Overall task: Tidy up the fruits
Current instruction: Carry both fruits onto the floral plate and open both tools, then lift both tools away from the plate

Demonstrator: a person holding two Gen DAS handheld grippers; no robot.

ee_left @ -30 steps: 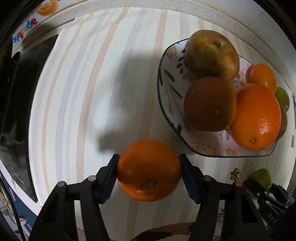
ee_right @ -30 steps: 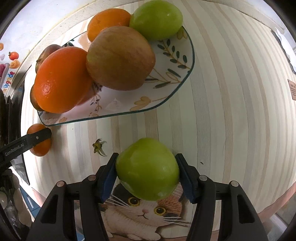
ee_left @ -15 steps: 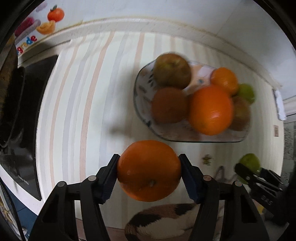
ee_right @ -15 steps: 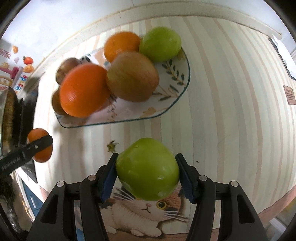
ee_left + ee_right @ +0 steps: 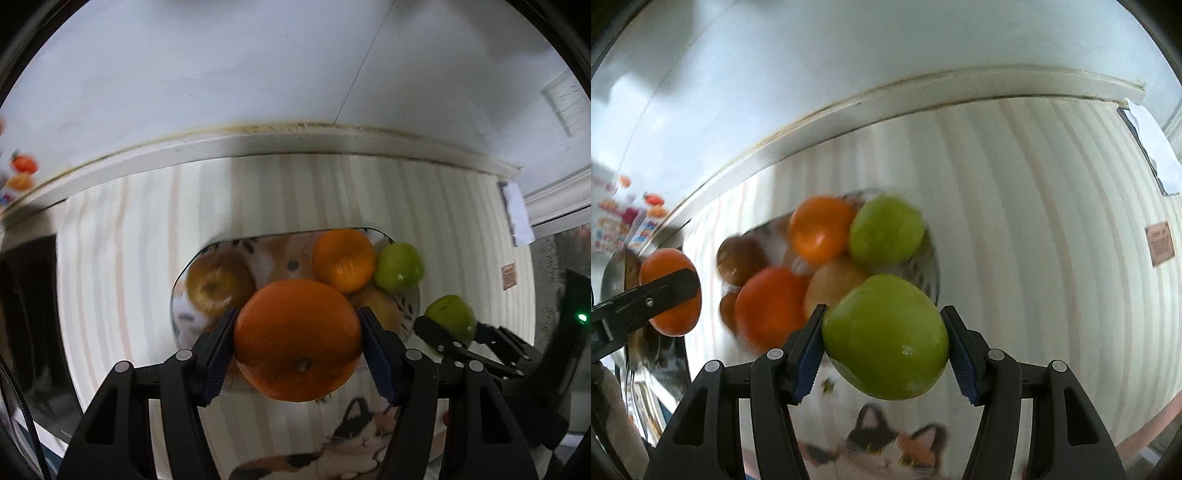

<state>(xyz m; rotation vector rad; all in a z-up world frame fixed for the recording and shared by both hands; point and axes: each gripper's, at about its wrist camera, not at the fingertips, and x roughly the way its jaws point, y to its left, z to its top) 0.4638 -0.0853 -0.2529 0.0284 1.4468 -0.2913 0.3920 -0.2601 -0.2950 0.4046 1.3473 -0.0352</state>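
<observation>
Orange (image 5: 297,339), green apple (image 5: 885,336) now higher

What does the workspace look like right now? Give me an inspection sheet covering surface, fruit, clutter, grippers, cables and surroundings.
Surface: striped tablecloth with a cat picture at the near edge.
Job's things: patterned plate holding oranges, brownish apples and a green apple; one orange and one green apple held in the air.
Clutter: small dried leaf or stem.
Grippers: left gripper shut on the orange; right gripper shut on the green apple.
Cables: thin black cable.
Surroundings: white wall, colourful packaging.
</observation>
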